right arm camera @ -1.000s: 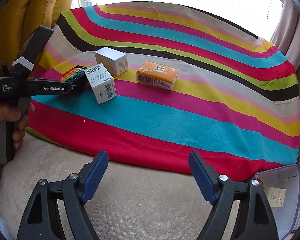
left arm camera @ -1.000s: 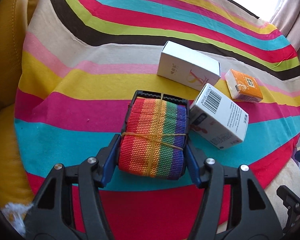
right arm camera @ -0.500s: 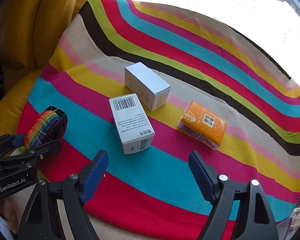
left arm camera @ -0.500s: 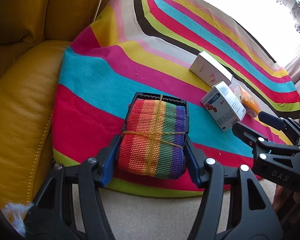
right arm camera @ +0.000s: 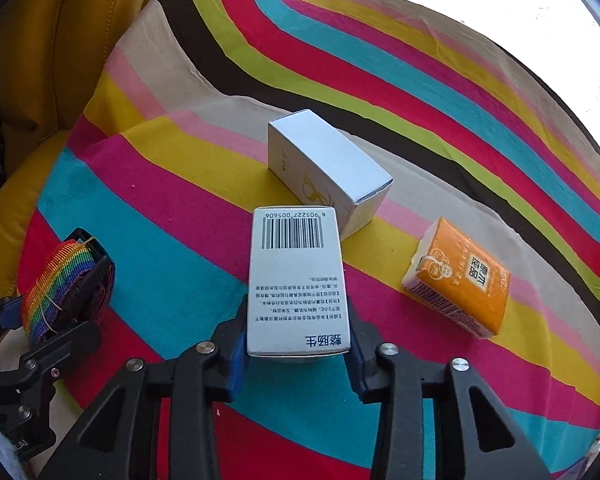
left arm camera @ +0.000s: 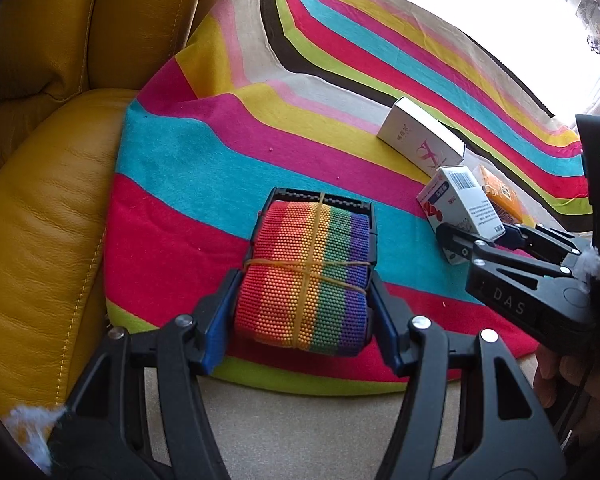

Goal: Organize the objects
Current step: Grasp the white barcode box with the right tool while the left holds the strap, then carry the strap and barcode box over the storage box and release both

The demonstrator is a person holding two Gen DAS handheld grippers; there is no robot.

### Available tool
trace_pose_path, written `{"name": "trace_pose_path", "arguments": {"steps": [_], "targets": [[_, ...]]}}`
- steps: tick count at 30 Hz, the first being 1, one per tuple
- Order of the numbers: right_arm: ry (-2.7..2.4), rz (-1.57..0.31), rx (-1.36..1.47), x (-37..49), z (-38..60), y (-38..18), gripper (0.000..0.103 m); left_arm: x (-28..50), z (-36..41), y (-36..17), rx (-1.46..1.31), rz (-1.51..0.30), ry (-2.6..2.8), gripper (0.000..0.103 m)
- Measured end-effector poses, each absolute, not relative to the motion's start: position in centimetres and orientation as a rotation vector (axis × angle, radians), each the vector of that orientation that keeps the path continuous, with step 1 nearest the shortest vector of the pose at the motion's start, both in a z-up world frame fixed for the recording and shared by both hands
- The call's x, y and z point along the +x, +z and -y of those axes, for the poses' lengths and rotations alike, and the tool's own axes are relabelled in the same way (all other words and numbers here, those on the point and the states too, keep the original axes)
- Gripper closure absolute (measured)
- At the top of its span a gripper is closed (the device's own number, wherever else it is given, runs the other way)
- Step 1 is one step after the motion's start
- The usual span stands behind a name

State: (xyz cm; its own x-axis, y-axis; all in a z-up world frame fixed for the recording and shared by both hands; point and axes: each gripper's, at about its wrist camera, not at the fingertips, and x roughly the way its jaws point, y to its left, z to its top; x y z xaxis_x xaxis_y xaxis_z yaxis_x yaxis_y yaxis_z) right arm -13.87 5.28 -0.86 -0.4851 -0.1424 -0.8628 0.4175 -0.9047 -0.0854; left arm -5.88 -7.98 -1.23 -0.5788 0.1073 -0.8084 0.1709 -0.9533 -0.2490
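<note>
My left gripper [left arm camera: 302, 312] is shut on a rolled rainbow strap [left arm camera: 306, 272] with a black buckle, held over the near left part of the striped cloth [left arm camera: 220, 168]. The strap also shows in the right wrist view [right arm camera: 66, 280]. My right gripper [right arm camera: 296, 344] is shut on a white barcode box [right arm camera: 296, 280] that lies on the cloth. That box shows in the left wrist view [left arm camera: 460, 204] between the right gripper's fingers. A plain white box [right arm camera: 324, 168] lies just behind it. An orange tissue pack [right arm camera: 460, 276] lies to the right.
The striped cloth [right arm camera: 420, 92] covers a seat beside a yellow leather sofa [left arm camera: 40, 200]. The cloth's near edge [left arm camera: 300, 380] gives onto a beige cushion. Bright window light washes out the far side.
The right gripper moved forward and closed on the barcode box. The left gripper carried the rainbow strap a little further left and back toward the cloth's near corner.
</note>
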Motion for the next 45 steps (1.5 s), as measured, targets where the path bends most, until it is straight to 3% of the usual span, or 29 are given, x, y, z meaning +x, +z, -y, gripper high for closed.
{"name": "trace_pose_path", "arguments": {"steps": [17, 27, 32, 45], "targets": [[-2.66, -0.273, 1.195, -3.5, -11.8, 1.3, 0.062, -3.1, 4.0, 0.6, 1.317, -0.232, -2.773, 0.039], [-2.733, -0.013, 1.234, 1.6, -19.3, 2.2, 0.062, -0.1, -3.3, 1.5, 1.358, -0.174, -2.909, 0.039], [-2.825, 0.022, 1.25, 4.1, -23.9, 2.6, 0.062, 0.2, -7.0, 1.9, 1.41, -0.213, -2.989, 0.039], [-3.065, 0.251, 1.432, 10.0, -38.3, 2.8, 0.062, 1.6, -20.2, 2.8, 1.594, -0.065, -3.239, 0.039]]}}
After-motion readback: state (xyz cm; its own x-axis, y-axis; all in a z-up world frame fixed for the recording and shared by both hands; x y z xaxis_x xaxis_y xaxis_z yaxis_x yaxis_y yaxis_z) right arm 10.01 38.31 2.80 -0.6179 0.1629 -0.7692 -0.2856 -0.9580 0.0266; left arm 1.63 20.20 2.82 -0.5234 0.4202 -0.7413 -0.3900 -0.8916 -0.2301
